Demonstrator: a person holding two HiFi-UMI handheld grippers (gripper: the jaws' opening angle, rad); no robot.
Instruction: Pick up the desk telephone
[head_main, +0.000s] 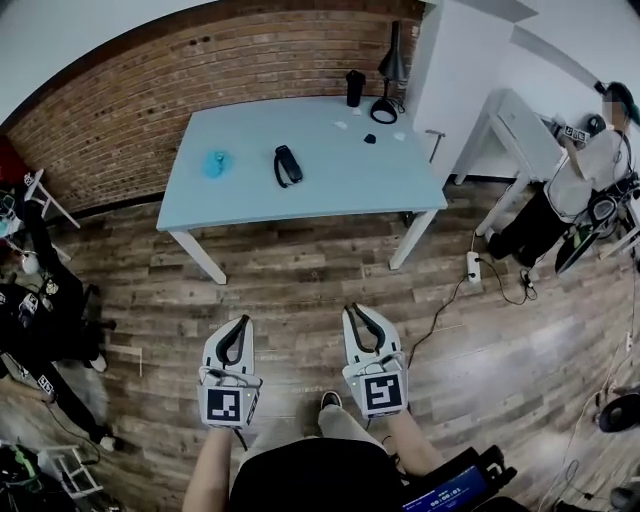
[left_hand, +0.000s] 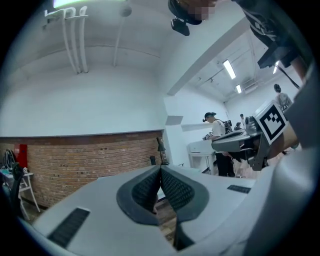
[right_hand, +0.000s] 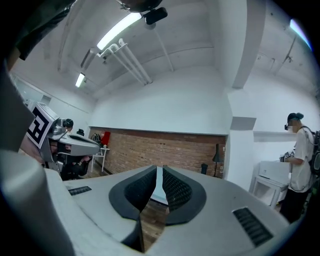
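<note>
The left gripper (head_main: 241, 325) and right gripper (head_main: 355, 312) have jaws closed and empty, well apart from the table (head_main: 400, 185) where probably the telephone (head_main: 287, 165) lies

Ahead of the matt plastic left tongs (head_main: 240, 325) and right tongs (head_main: 357, 312): smooth pale counter (head_main: 330, 175), rough brick wall (head_main: 150, 90); below, grained wood floor (head_main: 300, 285).

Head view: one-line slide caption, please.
Left claw and right claw, both shut, short of black desk telephone on pale blue table.
</note>
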